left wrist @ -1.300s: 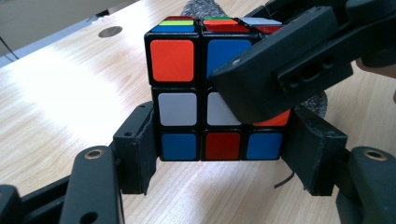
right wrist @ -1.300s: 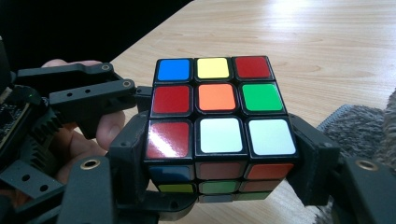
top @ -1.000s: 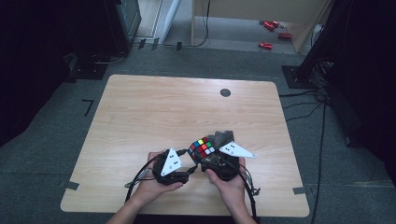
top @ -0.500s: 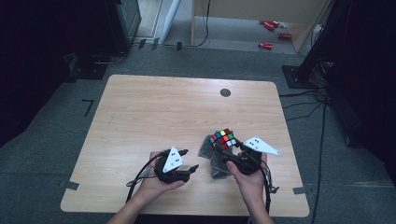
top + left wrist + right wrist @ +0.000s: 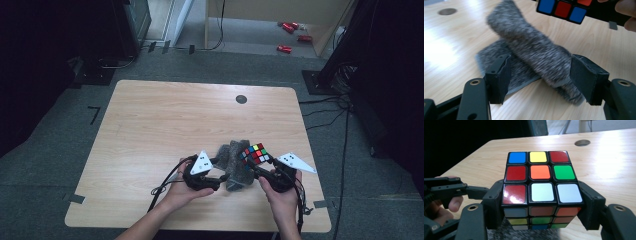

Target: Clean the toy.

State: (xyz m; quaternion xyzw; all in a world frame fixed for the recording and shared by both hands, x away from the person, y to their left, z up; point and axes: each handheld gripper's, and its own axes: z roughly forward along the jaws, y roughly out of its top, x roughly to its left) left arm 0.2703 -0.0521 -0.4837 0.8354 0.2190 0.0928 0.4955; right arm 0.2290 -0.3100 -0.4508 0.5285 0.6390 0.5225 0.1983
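2 jaws of right gripper (image 5: pixel 541 203) clamp cube (image 5: pixel 540 186).

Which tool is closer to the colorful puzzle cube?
Right. The right tool clamps the cube between its pads. The left tool sits apart, around the fuzzy grey cloth.

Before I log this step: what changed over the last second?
The right gripper, shut on the puzzle cube, carried it rightward, off the grey furry cloth. The left gripper shifted slightly right, jaws around the cloth's fold. Cloth and table unchanged.
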